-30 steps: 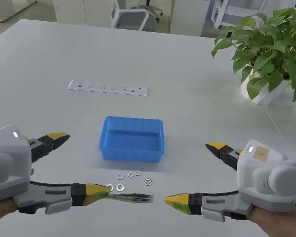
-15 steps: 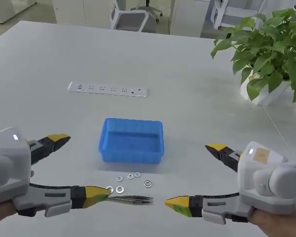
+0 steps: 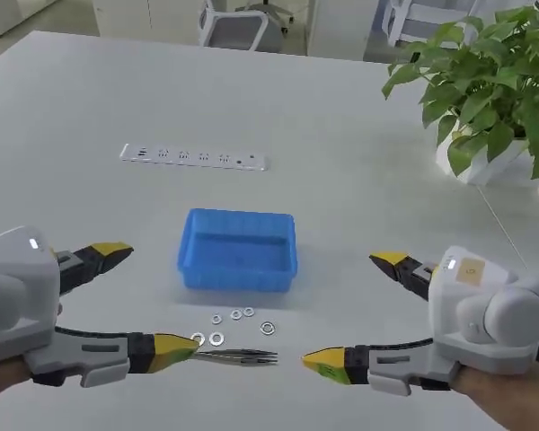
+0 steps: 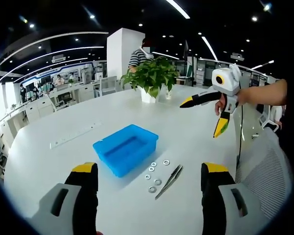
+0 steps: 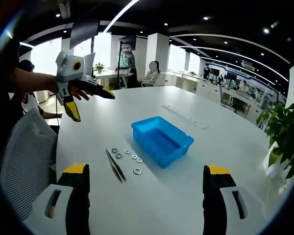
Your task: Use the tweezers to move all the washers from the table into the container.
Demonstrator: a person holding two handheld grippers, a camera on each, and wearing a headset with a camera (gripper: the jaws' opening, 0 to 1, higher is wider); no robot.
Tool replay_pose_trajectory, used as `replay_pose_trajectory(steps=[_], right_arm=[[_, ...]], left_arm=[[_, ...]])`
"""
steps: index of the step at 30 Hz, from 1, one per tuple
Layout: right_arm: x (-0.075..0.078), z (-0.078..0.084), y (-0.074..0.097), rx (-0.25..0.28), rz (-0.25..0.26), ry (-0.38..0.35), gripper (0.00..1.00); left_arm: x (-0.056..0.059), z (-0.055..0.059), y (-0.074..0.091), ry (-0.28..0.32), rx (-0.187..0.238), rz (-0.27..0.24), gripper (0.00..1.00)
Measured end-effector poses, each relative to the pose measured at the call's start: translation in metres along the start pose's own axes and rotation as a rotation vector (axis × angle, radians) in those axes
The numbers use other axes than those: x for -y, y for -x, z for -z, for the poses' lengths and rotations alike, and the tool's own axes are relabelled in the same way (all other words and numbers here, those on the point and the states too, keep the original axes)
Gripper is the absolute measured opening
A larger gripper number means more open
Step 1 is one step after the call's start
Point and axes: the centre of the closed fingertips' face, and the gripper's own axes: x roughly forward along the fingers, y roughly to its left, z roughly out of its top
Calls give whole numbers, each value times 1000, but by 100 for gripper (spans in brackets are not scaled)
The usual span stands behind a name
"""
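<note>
Nearest, the left gripper [image 3: 157, 298] and right gripper [image 3: 343, 310] hover above the table [image 3: 359, 180], jaws spread wide, holding nothing. Between them lie the tweezers [image 3: 242, 356], with 6 washers [image 3: 217, 338] just beyond. Farther back sits the blue container [image 3: 238, 277], then a power strip [image 3: 193, 157] and a potted plant [image 3: 485, 81].

Bright, even ceiling light, soft shadows, sharp focus; both gripper views bend at edges.

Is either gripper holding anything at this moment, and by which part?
Nothing is held. The left gripper and right gripper are both open, and the tweezers lie untouched on the table.
</note>
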Motion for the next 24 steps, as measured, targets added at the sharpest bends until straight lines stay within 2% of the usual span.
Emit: replay_pose_trajectory(steps=[6, 14, 24], right_arm=[[-3, 5, -6, -24, -34, 23, 93], [-11, 9, -16, -50, -102, 61, 81], [-27, 16, -32, -87, -223, 141, 62]], left_arm=[[1, 3, -5, -21, -29, 38, 86], [10, 16, -12, -57, -98, 119, 71], [16, 34, -18, -96, -177, 179, 55]])
